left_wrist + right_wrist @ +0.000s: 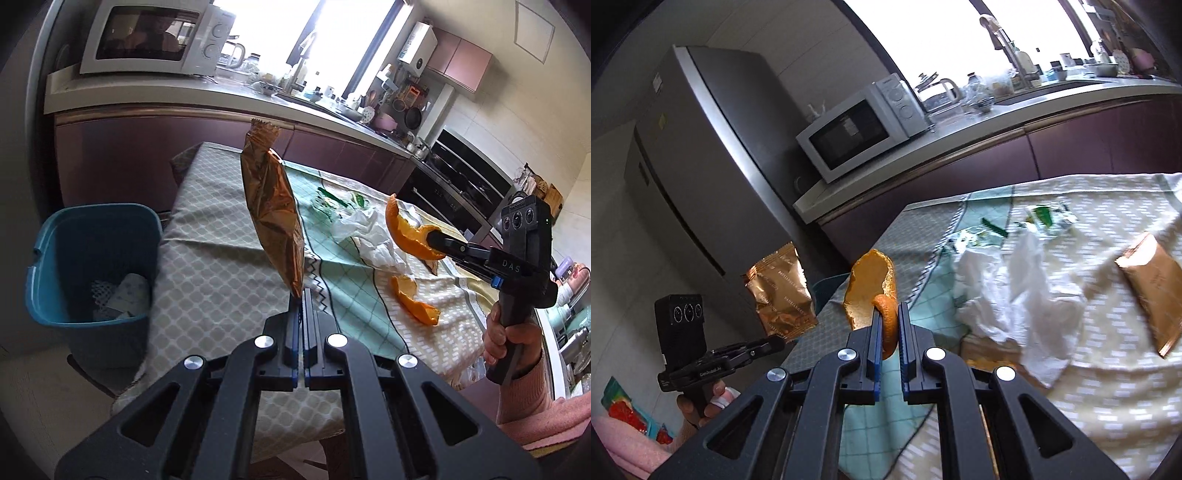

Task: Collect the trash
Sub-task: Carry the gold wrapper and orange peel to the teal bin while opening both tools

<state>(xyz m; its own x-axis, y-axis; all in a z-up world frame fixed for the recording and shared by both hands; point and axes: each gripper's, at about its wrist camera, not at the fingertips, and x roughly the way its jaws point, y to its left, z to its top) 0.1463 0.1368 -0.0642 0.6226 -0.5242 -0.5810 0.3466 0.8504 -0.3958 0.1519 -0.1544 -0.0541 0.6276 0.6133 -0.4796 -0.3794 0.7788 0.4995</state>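
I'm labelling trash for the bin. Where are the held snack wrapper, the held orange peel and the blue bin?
snack wrapper [273, 218], left wrist view, middle of the foil.
orange peel [868, 291], right wrist view, pale inner side.
blue bin [59, 236], left wrist view, inner wall.

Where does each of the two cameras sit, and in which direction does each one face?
Left wrist: on the left gripper, looking along its fingers across the table toward the blue bin and counter; it shows the right gripper and the hand holding it.
Right wrist: on the right gripper, facing the fridge and microwave; the left gripper shows at lower left.
Shared: the gold wrapper, the orange peel, the white tissue.
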